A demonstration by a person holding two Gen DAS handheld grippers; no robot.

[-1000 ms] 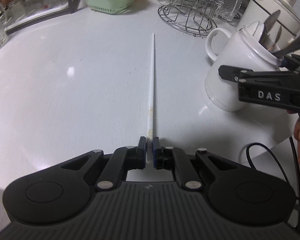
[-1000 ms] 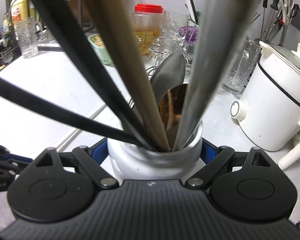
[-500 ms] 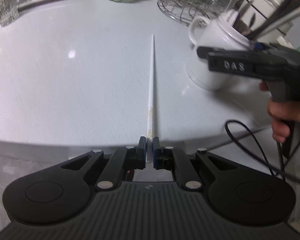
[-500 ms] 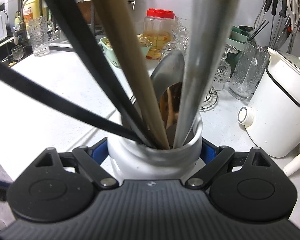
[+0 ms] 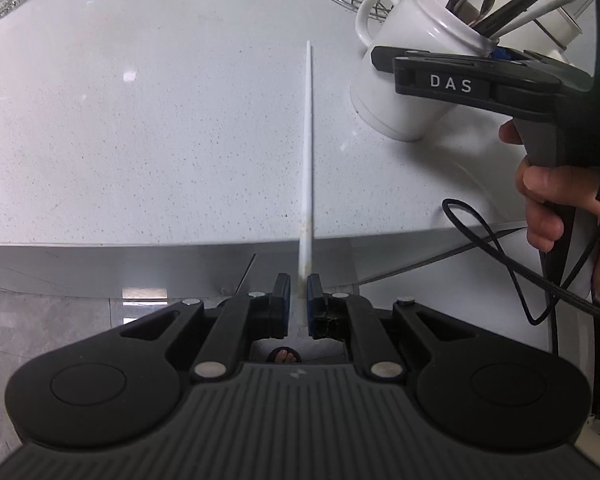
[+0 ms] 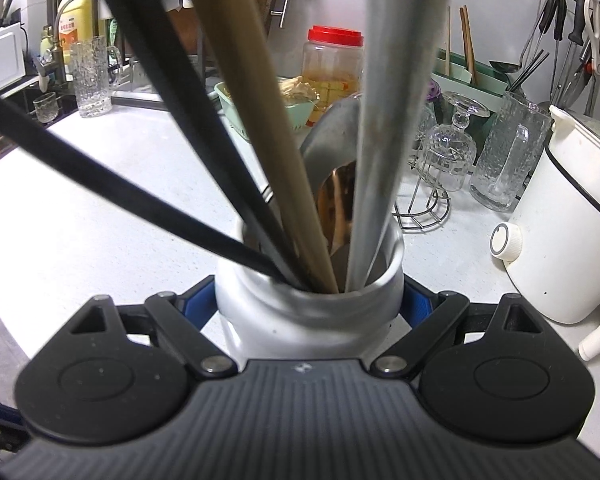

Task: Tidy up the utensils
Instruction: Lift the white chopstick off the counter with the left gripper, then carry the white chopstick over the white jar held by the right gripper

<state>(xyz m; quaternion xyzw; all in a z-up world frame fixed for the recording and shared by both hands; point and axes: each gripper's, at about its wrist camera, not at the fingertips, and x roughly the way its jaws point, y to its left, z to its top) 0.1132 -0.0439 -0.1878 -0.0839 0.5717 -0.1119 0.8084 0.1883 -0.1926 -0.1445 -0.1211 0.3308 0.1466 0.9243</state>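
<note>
My left gripper (image 5: pixel 298 300) is shut on the near end of a long white chopstick (image 5: pixel 307 152) that points forward over the white counter. A white mug (image 5: pixel 404 80) with a handle stands to the right of it, tilted, full of chopsticks and spoons. My right gripper (image 5: pixel 460 76) is shut around the mug's neck. In the right wrist view the mug (image 6: pixel 308 312) sits between the right gripper's (image 6: pixel 310 304) blue pads, with black, brown and grey utensils (image 6: pixel 260 120) sticking up out of it.
The counter's front edge (image 5: pixel 140 240) lies under the chopstick. A wire rack of glasses (image 6: pixel 440 168), a glass jug (image 6: pixel 504 152), a white cooker (image 6: pixel 572 232), a red-lidded jar (image 6: pixel 332 64) and a green basket (image 6: pixel 296 112) stand at the back. A black cable (image 5: pixel 512 264) hangs by the right hand.
My left gripper has drawn back past the counter edge with the chopstick. The mug in my right gripper has shifted left, closer to the chopstick, and tilted.
</note>
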